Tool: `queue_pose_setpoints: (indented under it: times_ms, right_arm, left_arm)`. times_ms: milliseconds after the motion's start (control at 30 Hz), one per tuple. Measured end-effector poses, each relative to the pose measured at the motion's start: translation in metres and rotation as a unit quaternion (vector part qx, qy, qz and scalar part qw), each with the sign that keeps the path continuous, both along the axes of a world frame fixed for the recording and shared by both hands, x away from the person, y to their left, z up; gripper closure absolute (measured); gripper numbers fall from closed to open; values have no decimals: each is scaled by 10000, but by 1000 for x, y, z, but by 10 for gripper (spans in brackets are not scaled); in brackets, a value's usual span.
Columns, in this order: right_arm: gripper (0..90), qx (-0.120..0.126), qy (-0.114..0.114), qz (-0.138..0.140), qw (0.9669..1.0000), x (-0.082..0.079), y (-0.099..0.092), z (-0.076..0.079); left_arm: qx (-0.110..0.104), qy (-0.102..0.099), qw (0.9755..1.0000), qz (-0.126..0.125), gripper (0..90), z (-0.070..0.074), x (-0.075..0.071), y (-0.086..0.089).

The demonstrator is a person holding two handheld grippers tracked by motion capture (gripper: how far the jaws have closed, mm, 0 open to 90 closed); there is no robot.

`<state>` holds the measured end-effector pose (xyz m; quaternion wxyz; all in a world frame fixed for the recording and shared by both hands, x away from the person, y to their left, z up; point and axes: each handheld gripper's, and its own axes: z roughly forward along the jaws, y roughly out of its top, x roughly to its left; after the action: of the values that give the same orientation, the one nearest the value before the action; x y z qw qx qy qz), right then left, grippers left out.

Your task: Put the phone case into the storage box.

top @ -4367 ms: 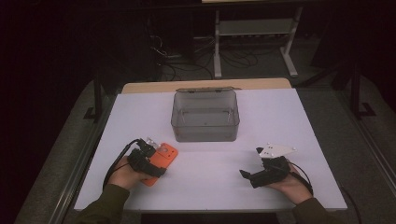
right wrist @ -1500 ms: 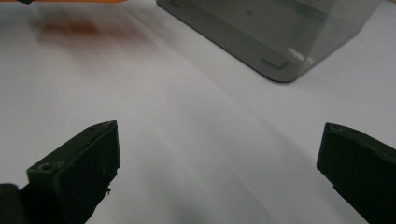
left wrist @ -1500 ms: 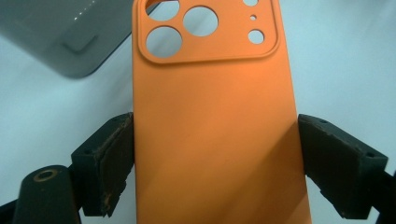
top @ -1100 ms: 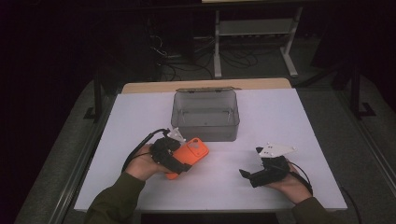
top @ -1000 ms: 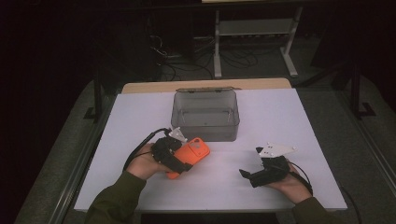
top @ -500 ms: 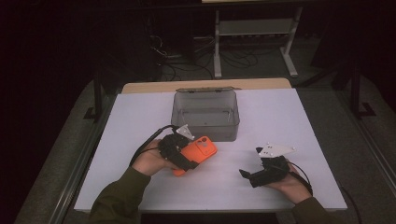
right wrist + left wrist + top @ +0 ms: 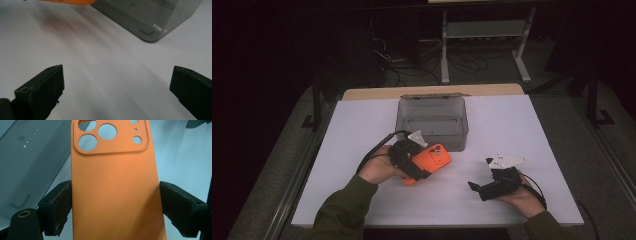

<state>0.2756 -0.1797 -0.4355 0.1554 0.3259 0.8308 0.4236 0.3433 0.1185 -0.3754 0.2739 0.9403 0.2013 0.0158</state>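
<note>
An orange phone case (image 7: 432,158) with round camera cut-outs is clamped across its width by my left gripper (image 7: 424,162), held just above the white table in front of the grey box. In the left gripper view both black pads (image 7: 60,205) press on the sides of the orange phone case (image 7: 112,190). A clear grey plastic box (image 7: 432,120) stands open-topped at the table's middle back. My right gripper (image 7: 477,189) rests low at the front right, jaws wide apart with bare table between them; one of its black fingers (image 7: 42,90) shows at the lower left.
The white table (image 7: 522,125) has dark floor on both sides. A shelf stand and cables (image 7: 482,35) lie beyond the far edge. In the right gripper view, a corner of the grey box (image 7: 150,22) and an edge of the orange case (image 7: 72,2) sit ahead.
My left gripper has carried the orange case to the right and slightly up, from the front left toward the grey box. The right gripper has stayed where it was.
</note>
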Motion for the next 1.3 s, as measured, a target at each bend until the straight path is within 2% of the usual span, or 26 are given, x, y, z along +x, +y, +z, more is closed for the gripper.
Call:
queue_pose_setpoints:
  times_ms: [233, 367, 667, 833, 1000, 1200, 1300]
  right_arm:
    - [0, -31, 7, 24, 10000, 0, -1, -1]
    - [0, 29, 81, 41, 10000, 0, -1, -1]
    - [0, 68, 84, 20, 9999, 0, 0, -1]
    - [0, 58, 151, -11, 9999, 1, 1, 0]
    - [0, 91, 317, 6, 9995, 3, 1, 1]
    - [0, 25, 226, -7, 9997, 5, 3, 2]
    - [0, 63, 262, -26, 9996, 9, 5, 2]
  left_arm:
    - [-13, -36, 10000, -57, 145, 1, 2, -3]
    - [23, -40, 10000, -88, 144, 0, 2, -4]
    - [28, -44, 9999, -128, 144, 0, 1, -4]
    - [1, -41, 9999, -108, 144, 1, 1, -1]
    - [-21, -39, 9999, -100, 144, 2, 1, -1]
    - [-46, -35, 9999, -98, 145, 3, 2, 1]
    - [-65, -41, 9999, -76, 144, 4, 3, 2]
